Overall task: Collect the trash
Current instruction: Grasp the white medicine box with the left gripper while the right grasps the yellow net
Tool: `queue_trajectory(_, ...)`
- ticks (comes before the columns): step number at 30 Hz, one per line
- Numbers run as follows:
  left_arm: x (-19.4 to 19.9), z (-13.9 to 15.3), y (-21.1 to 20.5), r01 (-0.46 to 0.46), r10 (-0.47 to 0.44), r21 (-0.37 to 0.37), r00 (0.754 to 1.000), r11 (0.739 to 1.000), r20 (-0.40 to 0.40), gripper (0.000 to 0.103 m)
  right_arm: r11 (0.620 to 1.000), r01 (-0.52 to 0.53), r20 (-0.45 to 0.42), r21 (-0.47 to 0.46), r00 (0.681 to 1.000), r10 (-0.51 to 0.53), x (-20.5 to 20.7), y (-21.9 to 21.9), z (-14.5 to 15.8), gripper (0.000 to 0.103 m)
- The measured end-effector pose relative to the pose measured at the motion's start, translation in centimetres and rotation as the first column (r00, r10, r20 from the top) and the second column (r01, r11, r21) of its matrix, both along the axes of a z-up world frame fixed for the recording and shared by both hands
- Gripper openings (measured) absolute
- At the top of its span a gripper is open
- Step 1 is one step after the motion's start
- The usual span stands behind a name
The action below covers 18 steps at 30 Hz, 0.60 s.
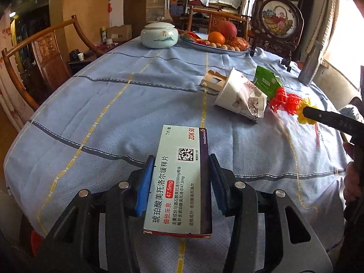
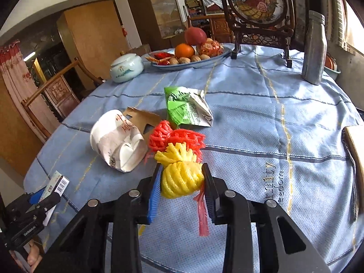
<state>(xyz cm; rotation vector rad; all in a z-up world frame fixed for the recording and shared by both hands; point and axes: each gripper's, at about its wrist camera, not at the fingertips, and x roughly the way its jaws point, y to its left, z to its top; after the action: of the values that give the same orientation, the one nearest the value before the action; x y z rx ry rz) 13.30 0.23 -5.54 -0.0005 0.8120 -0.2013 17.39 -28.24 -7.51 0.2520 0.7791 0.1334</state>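
Note:
My left gripper (image 1: 179,166) is shut on a white and purple medicine box (image 1: 179,179), its blue pads pressing both long sides above the blue tablecloth (image 1: 109,113). My right gripper (image 2: 182,170) is shut on yellow foam fruit netting (image 2: 180,178), with red netting (image 2: 177,137) trailing from it onto the cloth. In the left wrist view that netting (image 1: 286,101) shows at the right beside the right gripper's black finger. A crushed white paper cup (image 2: 118,140), torn brown cardboard (image 2: 142,118) and a green and white wrapper (image 2: 187,109) lie just beyond. The boxed left gripper (image 2: 52,188) shows at the lower left.
A pale ceramic jar (image 1: 158,34) and a fruit plate (image 1: 193,42) stand at the far side, with a round framed embroidery (image 2: 257,0) and a grey bottle (image 2: 314,47) at the back right. Wooden chairs (image 1: 45,56) ring the table. A brown edge (image 2: 356,145) is at the right.

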Motion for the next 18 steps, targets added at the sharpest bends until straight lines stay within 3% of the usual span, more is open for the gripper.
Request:
queue_trajectory(8, -1.9, 2.5, 2.8, -0.065, 0.065, -0.013, 0.995, 0.998, 0.071, 0.047, 0.996, -0.087, 0.099, -0.003, 0.991, 0.087, -2.8, 3.0, 3.6, 0.034)
queue_trajectory(18, -5.1, 3.0, 8.7, -0.198, 0.2, -0.042, 0.976, 0.979, 0.085, 0.047, 0.973, -0.227, 0.135, -0.03, 0.964, 0.229, -4.6, 9.2, 5.2, 0.034)
